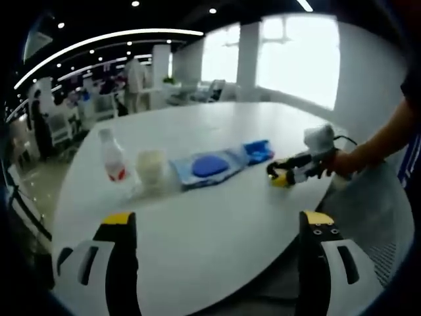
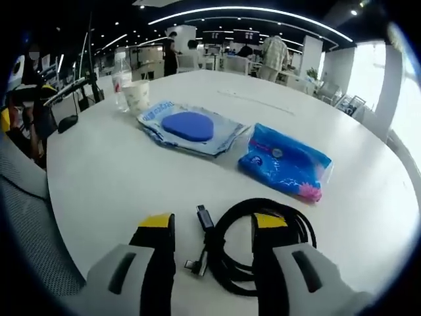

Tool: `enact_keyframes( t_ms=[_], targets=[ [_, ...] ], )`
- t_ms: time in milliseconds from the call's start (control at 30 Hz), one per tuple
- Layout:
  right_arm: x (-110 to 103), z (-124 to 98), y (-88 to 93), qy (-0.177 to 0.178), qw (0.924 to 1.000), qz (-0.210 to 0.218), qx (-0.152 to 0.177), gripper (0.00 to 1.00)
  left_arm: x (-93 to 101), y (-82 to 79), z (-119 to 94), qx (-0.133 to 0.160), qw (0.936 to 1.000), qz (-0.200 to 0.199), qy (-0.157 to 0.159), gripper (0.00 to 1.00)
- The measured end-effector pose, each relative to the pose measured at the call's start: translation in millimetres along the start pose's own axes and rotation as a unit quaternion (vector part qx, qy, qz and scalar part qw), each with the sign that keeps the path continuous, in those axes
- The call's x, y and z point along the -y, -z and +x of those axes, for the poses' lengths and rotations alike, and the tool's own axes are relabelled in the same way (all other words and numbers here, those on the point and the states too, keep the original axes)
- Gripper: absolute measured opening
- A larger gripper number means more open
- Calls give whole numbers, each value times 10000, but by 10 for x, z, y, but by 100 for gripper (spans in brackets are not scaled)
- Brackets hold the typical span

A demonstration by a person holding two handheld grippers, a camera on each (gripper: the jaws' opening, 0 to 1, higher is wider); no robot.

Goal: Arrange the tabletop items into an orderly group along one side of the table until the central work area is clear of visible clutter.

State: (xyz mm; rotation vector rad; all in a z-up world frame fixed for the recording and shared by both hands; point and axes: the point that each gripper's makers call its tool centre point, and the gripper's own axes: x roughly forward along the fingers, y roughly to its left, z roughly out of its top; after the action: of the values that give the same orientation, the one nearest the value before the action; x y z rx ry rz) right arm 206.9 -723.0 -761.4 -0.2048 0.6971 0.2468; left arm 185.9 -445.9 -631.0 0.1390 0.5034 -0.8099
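Note:
My right gripper [image 2: 214, 227] is open just above the white table [image 2: 105, 178]. A coiled black cable [image 2: 260, 204] lies between and under its jaws, its plug [image 2: 205, 217] in the gap. Beyond it lie a small blue packet [image 2: 286, 161] and a clear pouch holding a blue disc [image 2: 191, 128]. A paper cup [image 2: 137, 97] and a clear bottle [image 2: 120, 82] stand at the far left. My left gripper [image 1: 217, 224] is wide open over the table's near edge, facing the bottle [image 1: 113, 161], cup [image 1: 151, 168], pouch [image 1: 207, 166] and packet [image 1: 258, 151]. A hand holds the right gripper [image 1: 283, 176] at the right.
A grey mesh chair [image 2: 26, 217] stands close to the table's left edge, and another mesh seat [image 1: 388, 217] sits by the person's arm. People, desks and chairs fill the room behind the table [image 1: 197, 125]. Bright windows run along one side.

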Motion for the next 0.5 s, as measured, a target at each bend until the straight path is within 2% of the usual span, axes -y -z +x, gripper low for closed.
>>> enact_keyframes(
  t_ms=[167,200,233,333,433,500],
  targets=[
    [-30,-11,26,-54,10000,43,25,38,8,21,15,8,9999,100,46,100],
    [-31,-10,67,-44,10000,0,-59,36,-16,54,28,-49,9997,234,18,99],
    [-32,-9,85,-47,10000,-13,-79,34,-23,96,29,-182,9996,204,19,99],
    [-21,-31,59,-56,10000,77,-17,33,-25,86,28,-117,9998,152,56,99],
    [-34,-40,79,-70,9999,148,-27,25,-17,79,24,-103,9997,208,40,99],
    [-46,-37,75,-96,9998,155,15,23,-9,89,26,-129,9995,271,51,99]
  ],
)
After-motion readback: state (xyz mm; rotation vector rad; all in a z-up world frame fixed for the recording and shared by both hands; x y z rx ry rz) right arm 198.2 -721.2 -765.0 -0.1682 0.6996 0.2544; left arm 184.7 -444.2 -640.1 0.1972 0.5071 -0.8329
